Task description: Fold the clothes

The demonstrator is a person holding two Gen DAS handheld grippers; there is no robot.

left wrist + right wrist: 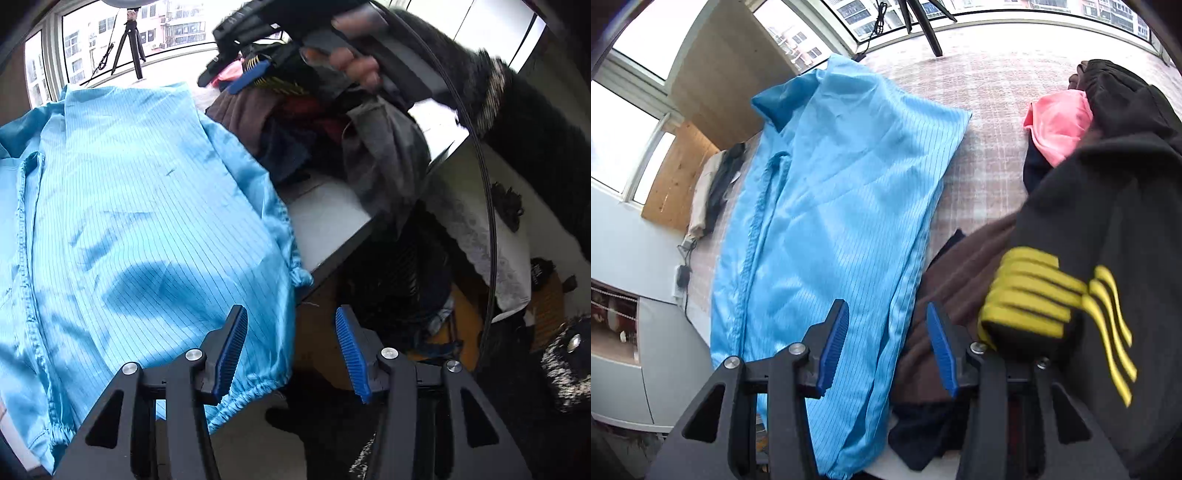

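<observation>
Both hand-held grippers, left (291,354) & right (886,347), open, empty. Blue coat (834,206) prob. half-folded; grab hem at near surface edge evenly.

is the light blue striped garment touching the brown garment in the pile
Touching. In the right wrist view the light blue pinstriped garment has its right edge lying against the brown garment, with no tablecloth showing between them.

blue pinstriped garment (831,206) | spread flat on table | dark clothes pile (1108,229) beside

Bright window daylight, fisheye warp, motion blur.
</observation>
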